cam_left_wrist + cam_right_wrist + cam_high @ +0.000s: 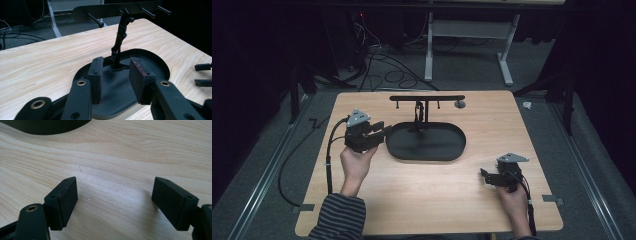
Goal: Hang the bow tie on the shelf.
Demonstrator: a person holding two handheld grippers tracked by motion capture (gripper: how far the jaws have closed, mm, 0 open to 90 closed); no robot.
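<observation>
Left hand-held gripper [384, 132], jaws apart and empty at the tray [447, 150] rim, should centre on the stand's post [119, 40] before closing; right hand-held gripper [486, 176] rests apart

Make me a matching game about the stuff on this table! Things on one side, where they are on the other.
Things:
1. left tool
2. right tool
3. stand
4. tray

Places:
A. middle of the table
B. low over the bare wood, near the right edge
C. at the tray's left rim
D. upright at the tray's far side

Pairs: 1-C, 2-B, 3-D, 4-A
</observation>
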